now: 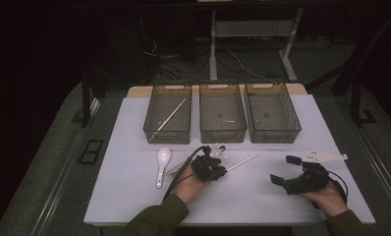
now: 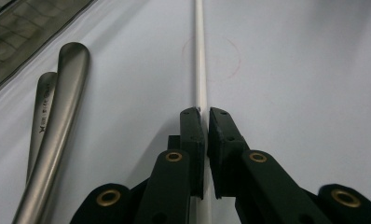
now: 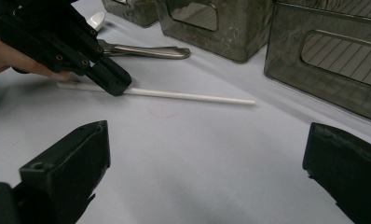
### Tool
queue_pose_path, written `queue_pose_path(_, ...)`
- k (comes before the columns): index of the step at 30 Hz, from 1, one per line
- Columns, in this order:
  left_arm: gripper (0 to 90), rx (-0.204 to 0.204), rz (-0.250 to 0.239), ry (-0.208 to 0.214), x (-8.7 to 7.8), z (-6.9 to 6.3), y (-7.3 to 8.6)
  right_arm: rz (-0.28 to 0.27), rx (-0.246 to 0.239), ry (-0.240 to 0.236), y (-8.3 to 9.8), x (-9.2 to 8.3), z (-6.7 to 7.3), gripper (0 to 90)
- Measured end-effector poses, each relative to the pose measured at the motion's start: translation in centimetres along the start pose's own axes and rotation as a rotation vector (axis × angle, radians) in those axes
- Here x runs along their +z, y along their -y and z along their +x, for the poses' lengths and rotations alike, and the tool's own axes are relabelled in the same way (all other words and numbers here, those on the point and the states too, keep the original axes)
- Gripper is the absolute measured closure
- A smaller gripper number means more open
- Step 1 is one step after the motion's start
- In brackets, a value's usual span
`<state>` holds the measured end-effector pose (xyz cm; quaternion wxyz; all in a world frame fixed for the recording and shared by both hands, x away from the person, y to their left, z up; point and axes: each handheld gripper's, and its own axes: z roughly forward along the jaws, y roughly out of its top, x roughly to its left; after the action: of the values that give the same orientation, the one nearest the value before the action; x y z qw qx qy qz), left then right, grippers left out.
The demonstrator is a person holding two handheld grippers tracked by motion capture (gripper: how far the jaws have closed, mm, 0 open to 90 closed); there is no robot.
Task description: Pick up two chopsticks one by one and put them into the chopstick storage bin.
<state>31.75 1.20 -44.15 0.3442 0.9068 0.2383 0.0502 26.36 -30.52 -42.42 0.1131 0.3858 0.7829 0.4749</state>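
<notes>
While lying flat on table, white chopstick (image 2: pixel 200 70) pinched by left gripper (image 2: pixel 206 114); metal utensil handles (image 2: pixel 58 116) just beside; right gripper (image 3: pixel 207 172) spread, holding nothing.

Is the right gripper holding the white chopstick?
No: the right gripper hangs open and empty, while the left gripper is shut on the white chopstick.

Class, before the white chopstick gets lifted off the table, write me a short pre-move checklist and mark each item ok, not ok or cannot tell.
1. Left hand-held gripper shut on the white chopstick: ok.
2. Grip at the stick's middle: not ok, it sits near one end.
3. Metal cutlery apart from the stick: ok.
4. Right hand-held gripper open, out of the way: ok.
5. Left bin, already holding one chopstick, has room: ok.
6. Grip firm enough: cannot tell.
</notes>
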Motion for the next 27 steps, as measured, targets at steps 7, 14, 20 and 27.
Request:
queue_pose_path(7, 84.2, -0.018, -0.039, 0.046, -1.1, 0.4, -0.7, 0.002, 0.006, 0.001, 0.0, 0.0, -0.1, 0.5)
queue_pose_path(14, 84.1, -0.011, -0.059, 0.091, -2.6, 0.8, -1.3, -0.003, 0.008, -0.003, 0.0, 0.1, 0.0, 0.5)
queue_pose_path(20, 84.1, -0.001, -0.081, 0.112, -3.8, 1.4, -1.6, -0.02, -0.004, 0.002, 0.1, 0.1, 0.0, 0.5)
queue_pose_path(27, 84.1, 0.003, -0.105, 0.13, -5.4, 2.2, -1.7, -0.027, -0.036, -0.02, 0.5, 0.3, 0.4, 0.5)
